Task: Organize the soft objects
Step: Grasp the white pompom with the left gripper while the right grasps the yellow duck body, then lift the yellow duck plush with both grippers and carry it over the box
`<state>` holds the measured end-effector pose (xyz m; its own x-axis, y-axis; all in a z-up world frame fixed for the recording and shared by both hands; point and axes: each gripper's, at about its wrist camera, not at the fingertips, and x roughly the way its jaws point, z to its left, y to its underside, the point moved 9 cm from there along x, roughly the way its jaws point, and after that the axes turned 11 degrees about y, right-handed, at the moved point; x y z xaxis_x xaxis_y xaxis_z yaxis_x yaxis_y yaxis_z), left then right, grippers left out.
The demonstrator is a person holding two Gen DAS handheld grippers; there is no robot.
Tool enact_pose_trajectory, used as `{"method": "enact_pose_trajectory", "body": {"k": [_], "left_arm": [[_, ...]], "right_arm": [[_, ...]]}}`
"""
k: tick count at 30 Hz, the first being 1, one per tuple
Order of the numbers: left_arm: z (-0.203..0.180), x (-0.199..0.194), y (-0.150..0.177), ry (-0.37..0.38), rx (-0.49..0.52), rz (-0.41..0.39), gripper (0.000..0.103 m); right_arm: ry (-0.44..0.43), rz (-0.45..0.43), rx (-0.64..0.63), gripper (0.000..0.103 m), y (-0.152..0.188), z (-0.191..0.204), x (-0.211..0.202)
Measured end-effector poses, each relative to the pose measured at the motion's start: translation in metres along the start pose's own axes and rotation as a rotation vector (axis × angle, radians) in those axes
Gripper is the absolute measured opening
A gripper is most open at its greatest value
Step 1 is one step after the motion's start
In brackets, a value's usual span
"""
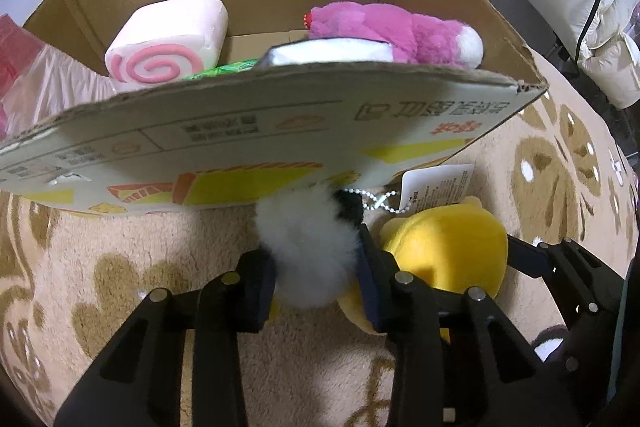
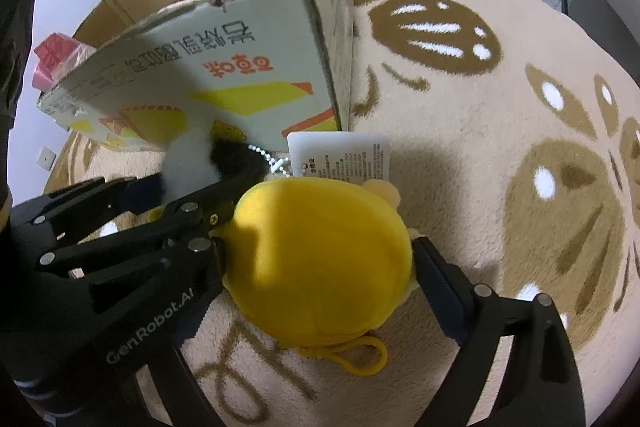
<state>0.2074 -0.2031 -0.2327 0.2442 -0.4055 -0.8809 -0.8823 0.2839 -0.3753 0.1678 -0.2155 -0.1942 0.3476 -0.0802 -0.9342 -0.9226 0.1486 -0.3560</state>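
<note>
left gripper is clamped on the fluffy white-and-black plush ball, which sits just below the near wall of the open cardboard box, so it must go up and over. right gripper is clamped across the round yellow plush pouch on the beige carpet, beside the box corner. only the left view shows what's inside: pink-swirl roll cushion, pink plush bear.

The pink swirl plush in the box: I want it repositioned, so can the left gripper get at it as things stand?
Probably not yet. The left gripper is shut on the white fluffy plush, outside the cardboard box, whose near wall stands between it and the pink swirl plush.
</note>
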Motion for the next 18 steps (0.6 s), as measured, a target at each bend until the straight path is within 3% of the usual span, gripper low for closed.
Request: {"method": "enact_pose_trajectory", "body": {"k": [9, 18], "left_arm": [[0.011, -0.018, 0.006, -0.039, 0.021, -0.023, 0.032], [0.027, -0.039, 0.006, -0.068, -0.015, -0.052, 0.032]], "right_arm": [[0.001, -0.033, -0.029, 0.081, 0.002, 0.002, -0.009], [-0.022, -0.056, -0.003, 0.077, 0.002, -0.007, -0.019]]}}
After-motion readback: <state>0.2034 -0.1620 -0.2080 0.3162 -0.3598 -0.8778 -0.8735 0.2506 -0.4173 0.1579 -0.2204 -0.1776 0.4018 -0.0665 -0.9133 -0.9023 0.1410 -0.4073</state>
